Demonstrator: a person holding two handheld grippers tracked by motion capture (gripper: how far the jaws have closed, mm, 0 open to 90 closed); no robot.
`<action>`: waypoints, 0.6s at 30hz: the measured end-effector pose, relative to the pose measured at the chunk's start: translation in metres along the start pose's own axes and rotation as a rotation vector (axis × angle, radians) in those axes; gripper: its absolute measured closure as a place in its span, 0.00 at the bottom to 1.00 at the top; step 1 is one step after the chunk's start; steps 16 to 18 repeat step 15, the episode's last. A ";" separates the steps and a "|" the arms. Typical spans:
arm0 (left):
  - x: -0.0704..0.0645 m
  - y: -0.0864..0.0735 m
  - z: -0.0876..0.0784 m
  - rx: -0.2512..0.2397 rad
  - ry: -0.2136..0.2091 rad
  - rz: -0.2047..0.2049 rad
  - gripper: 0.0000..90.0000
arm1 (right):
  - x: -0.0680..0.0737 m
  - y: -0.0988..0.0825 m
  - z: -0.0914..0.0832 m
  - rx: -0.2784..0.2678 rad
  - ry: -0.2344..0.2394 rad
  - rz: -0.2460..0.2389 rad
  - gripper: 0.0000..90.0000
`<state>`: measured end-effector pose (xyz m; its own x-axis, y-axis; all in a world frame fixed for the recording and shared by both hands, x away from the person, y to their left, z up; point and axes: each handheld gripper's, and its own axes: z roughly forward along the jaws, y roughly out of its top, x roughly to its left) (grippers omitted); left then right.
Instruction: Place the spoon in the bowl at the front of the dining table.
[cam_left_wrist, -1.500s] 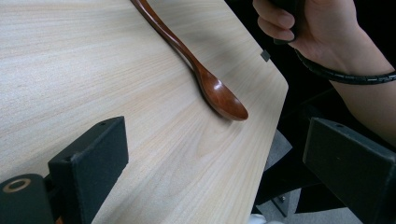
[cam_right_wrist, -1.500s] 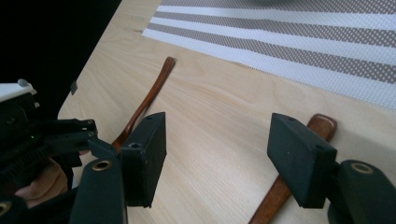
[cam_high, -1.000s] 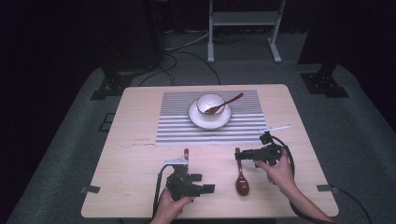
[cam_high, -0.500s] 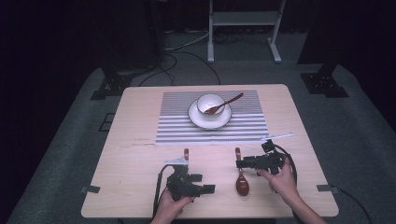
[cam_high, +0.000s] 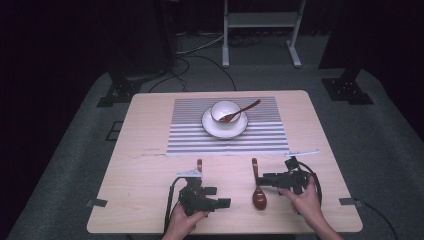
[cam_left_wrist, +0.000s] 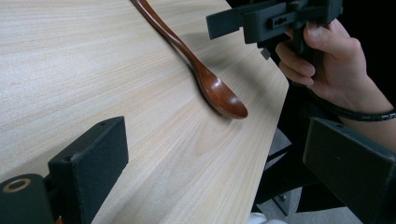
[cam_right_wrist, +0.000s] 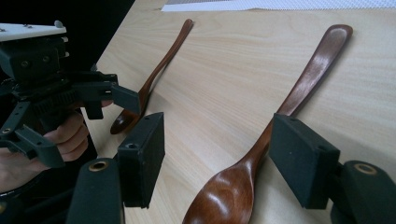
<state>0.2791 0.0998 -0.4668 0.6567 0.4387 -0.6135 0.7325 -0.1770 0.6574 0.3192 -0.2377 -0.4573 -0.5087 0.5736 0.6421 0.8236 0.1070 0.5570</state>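
- A brown wooden spoon (cam_high: 257, 187) lies on the bare table (cam_high: 150, 200), near its front edge, bowl toward the person and handle pointing at the striped mat (cam_high: 185, 135).
- The right claw (cam_high: 267, 178) sits low over this spoon with its jaws spread, the neck of the handle between them in the right gripper view, pads not yet pressing.
- To do the pick-up well, it looks best to centre the handle's neck between the pads, lower until they straddle it, then squeeze squarely so the smooth wood does not skid.
- The left claw (cam_high: 220, 202) rests over a 2nd spoon (cam_high: 199, 165), jaws spread, pinching nothing.
- Beyond, a 3rd spoon (cam_high: 240, 111) sits in a white bowl (cam_high: 225, 112) on a plate.
- Compared with 1 second ago, the right claw has slid from behind the spoon's handle toward the table's front edge; the left has not shifted.
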 end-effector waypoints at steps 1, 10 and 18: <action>0.000 0.000 0.000 0.000 0.000 0.000 0.06 | 0.000 0.000 0.000 0.000 0.000 0.000 0.39; 0.000 0.000 0.001 0.000 0.001 0.000 0.06 | -0.001 -0.014 -0.005 -0.044 0.030 0.014 0.38; 0.001 0.000 0.002 0.000 0.003 0.001 0.06 | -0.008 -0.026 -0.004 -0.080 0.063 0.049 0.38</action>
